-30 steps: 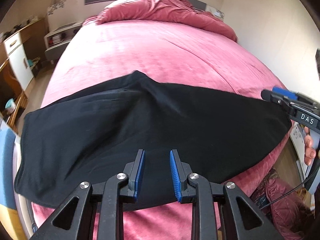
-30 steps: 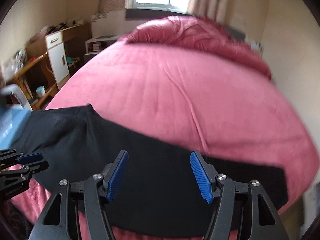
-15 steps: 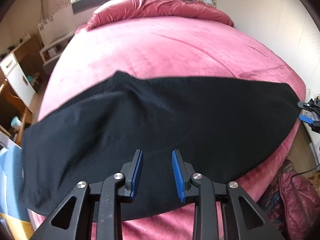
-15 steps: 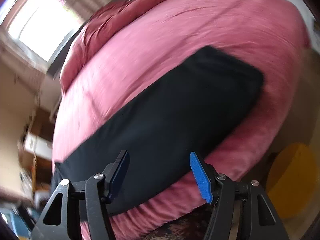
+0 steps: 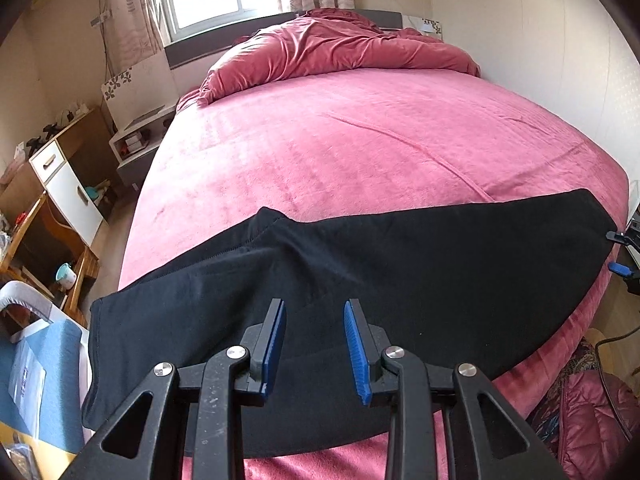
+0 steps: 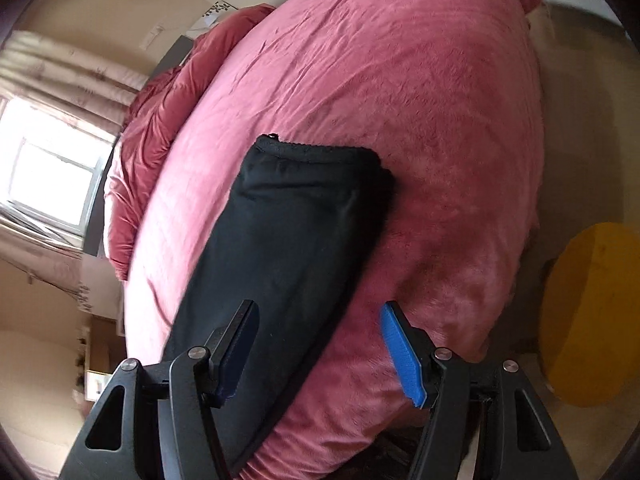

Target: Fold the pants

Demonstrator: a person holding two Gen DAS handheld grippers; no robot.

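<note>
A: Along the near edge of the bed [image 5: 360, 152], black pants [image 5: 400, 264] lie flat across the plush pink cover, whose far half is bare up to the crumpled duvet [image 5: 340, 52].

B: Left tongs [image 5: 314, 346]?

A: Part open, empty, above the smooth knit.

B: Right tongs [image 6: 316, 354]?

A: Wider apart, empty, by the scalloped waistband [image 6: 316, 148].
</note>
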